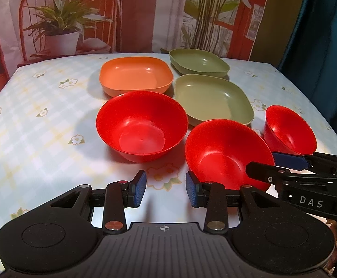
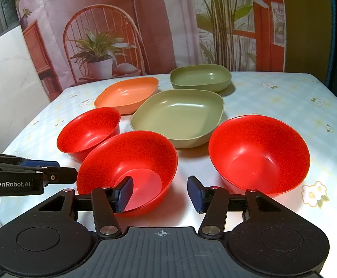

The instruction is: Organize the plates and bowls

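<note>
Behind the worktop point(image 1: 40, 106) hung a printed backdrop point(image 2: 126, 23) of a chair, potted plants and a red window frame; the worktop itself wore a pale checked cloth with small flowers.

On it we had six pieces, all upright and none stacked. Three red bowls sat nearest us: the left bowl point(image 1: 142, 126), the middle bowl point(image 1: 228, 154) and the right bowl point(image 1: 290, 129), each just beside the next. Beyond them lay three squarish plates: the orange plate point(image 1: 136, 75) at the far left, the near green plate point(image 1: 213, 99) close against the bowls, and the far green plate point(image 1: 199, 63) behind it.

We held the left gripper point(image 1: 166, 191) low over bare cloth between the left and middle bowls, its jaws spread with nothing between them. Our right gripper point(image 2: 160, 194) sat at the near edge of the middle bowl point(image 2: 127, 166), jaws also spread and empty; its left pad looked to lie over that bowl's inside, though whether it touched the wall we could not tell.

By our reading, sorting had not begun: no bowl was nested and no plate was stacked. The step in hand looked like a first grasp on the middle bowl. That would call for the right jaws to straddle the near rim, one pad inside and one outside, then pinch firmly and lift clear of the neighbours before nesting it in another bowl. The thin, sloping plastic wall could slip from a shallow bite.
</note>
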`<state>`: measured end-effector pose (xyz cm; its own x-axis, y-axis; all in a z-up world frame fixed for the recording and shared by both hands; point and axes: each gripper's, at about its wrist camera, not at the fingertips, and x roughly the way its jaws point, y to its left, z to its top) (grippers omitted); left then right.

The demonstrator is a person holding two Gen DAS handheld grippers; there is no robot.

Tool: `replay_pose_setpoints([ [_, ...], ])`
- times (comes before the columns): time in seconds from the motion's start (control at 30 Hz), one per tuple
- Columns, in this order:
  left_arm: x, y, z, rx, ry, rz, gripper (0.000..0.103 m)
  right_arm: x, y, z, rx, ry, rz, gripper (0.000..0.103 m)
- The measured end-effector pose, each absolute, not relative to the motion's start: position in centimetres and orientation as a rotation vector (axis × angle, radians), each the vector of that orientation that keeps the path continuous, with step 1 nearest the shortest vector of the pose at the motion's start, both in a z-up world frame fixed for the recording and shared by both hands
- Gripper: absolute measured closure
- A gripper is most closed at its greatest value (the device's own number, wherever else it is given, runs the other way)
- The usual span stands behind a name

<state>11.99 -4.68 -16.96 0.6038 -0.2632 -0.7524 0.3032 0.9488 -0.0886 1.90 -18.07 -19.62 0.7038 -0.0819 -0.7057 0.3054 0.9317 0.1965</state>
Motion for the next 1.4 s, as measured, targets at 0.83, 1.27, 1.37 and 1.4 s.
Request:
replay_pose_setpoints([
  [0.83, 12.2, -5.2, -16.1, 0.045, 0.835, -0.399, 0.064, 1.4, -18.4, -19.6, 0.34, 0.746, -0.213, 0.07],
  [1.27, 13.7, -6.3, -17.4, 0.007, 0.914, -0.465, 0.082, 1.4, -18.2, -19.4, 0.335, 0.741, -0.208, 0.081],
  [1.37, 13.6, -6.4, -17.1, 0.018, 0.907, -0.473, 0.082, 1.3, -18.2, -19.2, 0.334, 0.735, -0.211, 0.081],
  [1.4, 13.6, -6.4, -17.0, 0.023, 0.903, -0.474, 0.082, 1.2, -18.2, -19.1, 0.334, 0.733, -0.212, 0.081],
])
